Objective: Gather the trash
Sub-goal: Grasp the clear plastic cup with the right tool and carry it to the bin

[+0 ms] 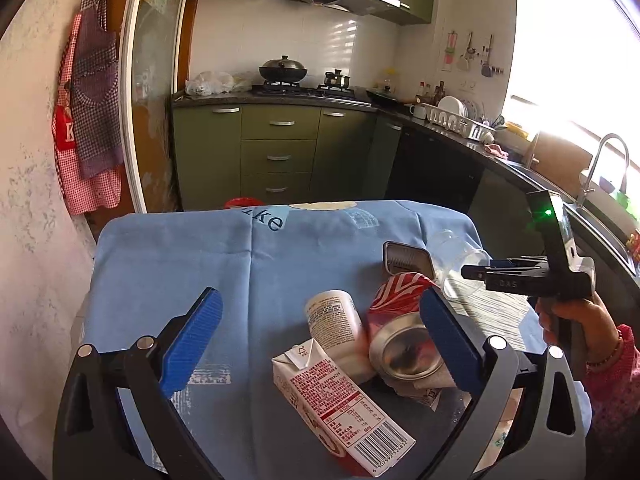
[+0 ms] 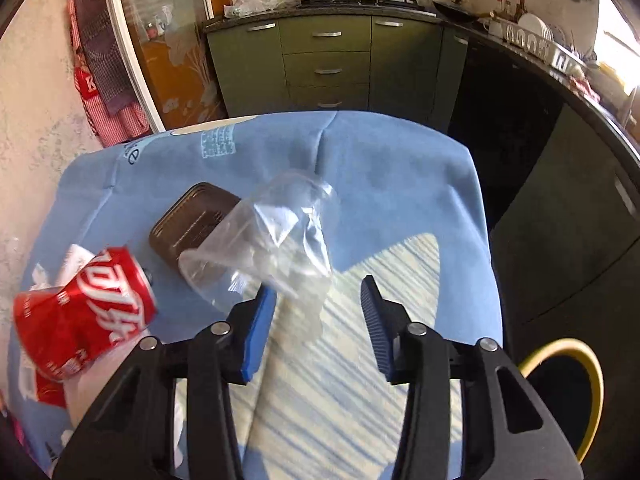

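Trash lying on a blue-covered table, both grippers hovering with nothing held.

From the left wrist, the left gripper (image 1: 320,332) is spreading its blue pads wide over the blue cloth (image 1: 168,264), gripping nothing; a milk carton (image 1: 340,404), a white bottle (image 1: 336,322) and a crushed red can (image 1: 400,328) are lying bunched together between its fingers, with a metal tin (image 1: 406,258) and a clear plastic cup (image 1: 460,262) just behind, near the right gripper (image 1: 472,273). From the right wrist, the right gripper (image 2: 318,328) is standing parted and empty, the clear cup (image 2: 264,240) lying on its side just ahead, overlapping the tin (image 2: 192,220), the red can (image 2: 84,312) to the left.
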Available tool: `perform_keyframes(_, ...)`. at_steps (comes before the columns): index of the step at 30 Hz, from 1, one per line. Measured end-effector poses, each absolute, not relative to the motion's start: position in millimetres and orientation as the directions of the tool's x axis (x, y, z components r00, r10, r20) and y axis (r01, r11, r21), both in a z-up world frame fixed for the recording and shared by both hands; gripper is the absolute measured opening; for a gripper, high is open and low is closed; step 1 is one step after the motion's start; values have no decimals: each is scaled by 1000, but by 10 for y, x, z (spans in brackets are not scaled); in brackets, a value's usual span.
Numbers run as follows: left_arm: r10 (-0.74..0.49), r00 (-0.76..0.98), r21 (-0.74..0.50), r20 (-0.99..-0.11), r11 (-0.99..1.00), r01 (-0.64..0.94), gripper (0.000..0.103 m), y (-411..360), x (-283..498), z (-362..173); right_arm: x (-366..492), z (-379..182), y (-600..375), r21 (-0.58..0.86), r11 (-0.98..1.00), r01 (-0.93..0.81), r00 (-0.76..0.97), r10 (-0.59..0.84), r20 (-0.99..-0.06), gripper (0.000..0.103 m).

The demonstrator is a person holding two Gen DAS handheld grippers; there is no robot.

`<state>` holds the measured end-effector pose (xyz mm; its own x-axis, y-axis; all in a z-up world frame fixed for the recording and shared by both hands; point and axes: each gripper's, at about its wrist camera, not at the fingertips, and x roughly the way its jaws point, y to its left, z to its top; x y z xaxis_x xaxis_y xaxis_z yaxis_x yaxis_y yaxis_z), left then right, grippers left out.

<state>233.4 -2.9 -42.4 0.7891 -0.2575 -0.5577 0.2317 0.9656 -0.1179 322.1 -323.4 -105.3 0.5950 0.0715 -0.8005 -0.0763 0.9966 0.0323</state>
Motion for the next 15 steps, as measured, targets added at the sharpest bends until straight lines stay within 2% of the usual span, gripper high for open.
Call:
perform_keyframes(3,-257,788,-120,-559,966,231,98,-33,2341,-440,3307,-1098,-3201,19,997,-74,594,59,-803,27)
perform_keyframes(5,-258,785,-121,-563,965,231,98,-50,2362,-442,3353,-1115,-3211,2,998,-59,598,37,-801,7)
perform_keyframes(15,-264,793,-116,-549,964,241,98,-99,2323,-427,3150,-923,-3395,67,997,-26,633,68,-771,6)
